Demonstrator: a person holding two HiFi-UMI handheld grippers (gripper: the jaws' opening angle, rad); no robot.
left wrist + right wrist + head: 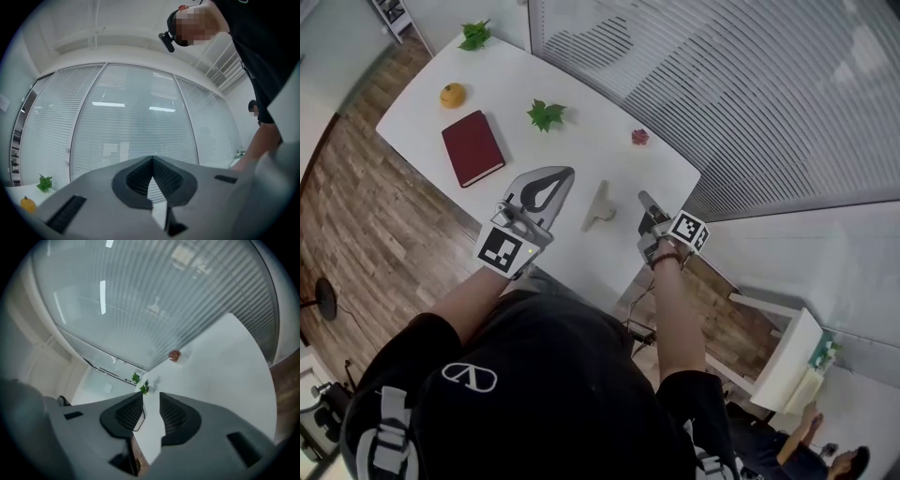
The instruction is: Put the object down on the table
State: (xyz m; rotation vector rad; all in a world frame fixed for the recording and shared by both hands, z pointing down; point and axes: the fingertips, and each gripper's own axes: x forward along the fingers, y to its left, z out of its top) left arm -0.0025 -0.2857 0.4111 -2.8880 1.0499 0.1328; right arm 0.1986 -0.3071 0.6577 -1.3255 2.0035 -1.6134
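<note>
A small pale-grey T-shaped object (pixel 600 206) lies on the white table (pixel 581 131) near its front edge, between my two grippers and touching neither. My left gripper (pixel 563 175) hovers just left of it. Its jaws are shut tip to tip with nothing in them, and in the left gripper view this gripper (pixel 152 158) points up at the glass wall. My right gripper (pixel 645 198) sits just right of the object. In the right gripper view it (pixel 151 408) is open, with only bare table showing in the gap.
On the table lie a red book (pixel 472 147), an orange (pixel 452 95), two green leaf sprigs (pixel 546 115) (pixel 474 36) and a small reddish thing (pixel 639 137). A striped glass wall runs behind the table. A white chair (pixel 783 361) stands on the wooden floor to the right.
</note>
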